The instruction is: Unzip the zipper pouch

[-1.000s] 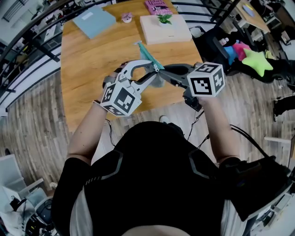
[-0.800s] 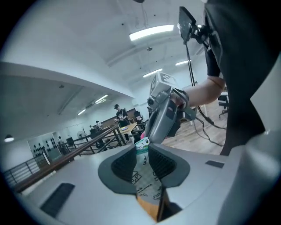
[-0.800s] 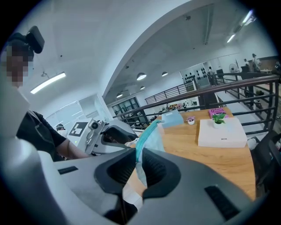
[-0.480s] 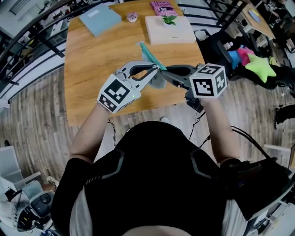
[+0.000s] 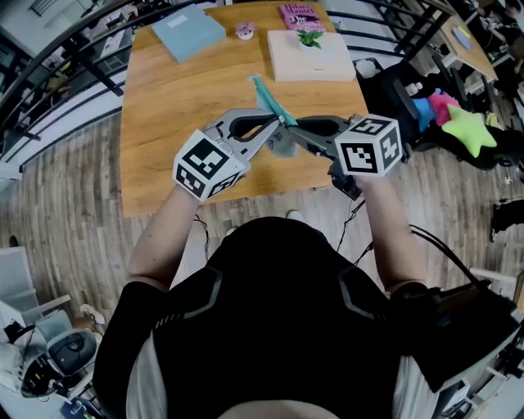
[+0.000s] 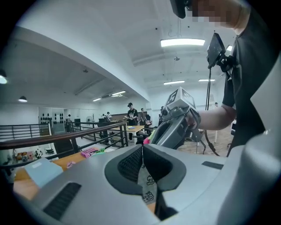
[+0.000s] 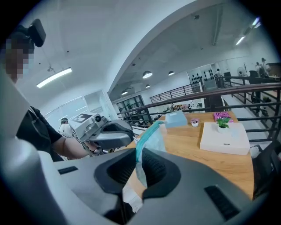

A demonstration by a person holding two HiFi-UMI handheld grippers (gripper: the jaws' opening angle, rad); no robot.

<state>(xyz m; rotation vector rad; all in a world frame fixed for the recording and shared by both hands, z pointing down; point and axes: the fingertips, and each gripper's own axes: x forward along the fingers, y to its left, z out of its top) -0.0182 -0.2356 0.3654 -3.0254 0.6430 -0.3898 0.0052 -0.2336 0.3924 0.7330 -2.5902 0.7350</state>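
Nearest the person, both tools are raised in front of the chest, tips meeting above the near edge of the tabletop. The left hand-held gripper has its jaws pressed together on a narrow printed strip, judged to be the zipper's pull tab. The right hand-held gripper is clamped on the edge of the zipper pouch, just beside its teal zipper band.

The zipper pouch is therefore off the tabletop, suspended between the two tools. The arrangement reads as deliberate: one tool anchors the fabric so the other can draw the slider along the band. The teal band appears closed along the length in view, so unzipping is judged not yet begun.

Contents of the pouch: none can be made out; the body looks thin and pale.

Further out on the tabletop, well apart from the work, lies a white box carrying a small potted plant. Beyond it is a pink book. To the left lie a small pink object and a light-blue book.
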